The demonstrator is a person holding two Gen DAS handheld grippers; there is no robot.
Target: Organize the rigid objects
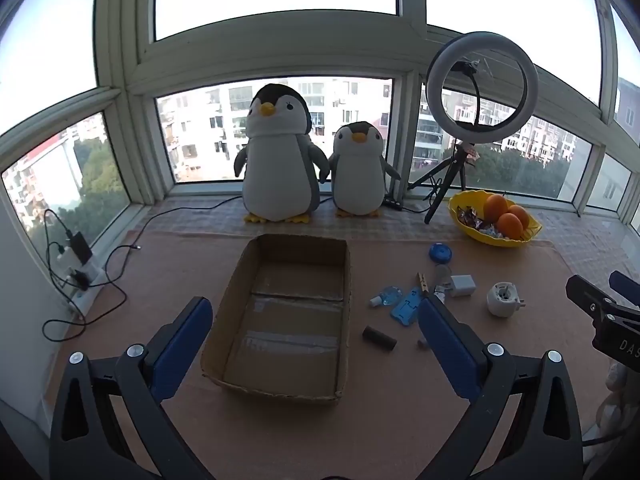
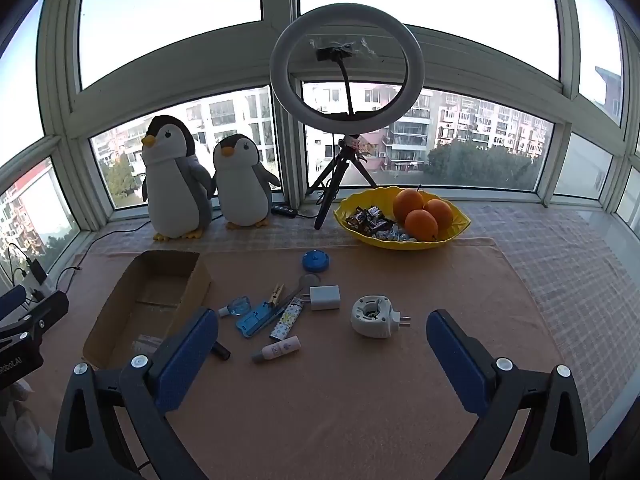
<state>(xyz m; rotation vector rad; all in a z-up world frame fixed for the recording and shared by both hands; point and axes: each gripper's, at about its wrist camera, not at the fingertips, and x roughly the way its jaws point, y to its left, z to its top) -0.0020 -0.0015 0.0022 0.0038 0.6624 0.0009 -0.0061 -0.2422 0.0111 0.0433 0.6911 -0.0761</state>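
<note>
On the peach cloth sits a cardboard box (image 1: 280,320) with small things beside it, like a white plug (image 2: 376,316) and a lighter (image 2: 286,320). Both the left gripper (image 1: 316,332) and the right gripper (image 2: 322,344) are wide apart and hold nothing.

1. Lit by daylight through the windows (image 1: 276,0) far ahead of the fingers; sky blown out white in the left view.
2. Dim, flat and shadowless on the cloth (image 2: 360,380) between the fingers.
3. Strongly bowed at the edges, with dark corners.
4. Sharp mid-frame, slightly soft close to the fingers.
</note>
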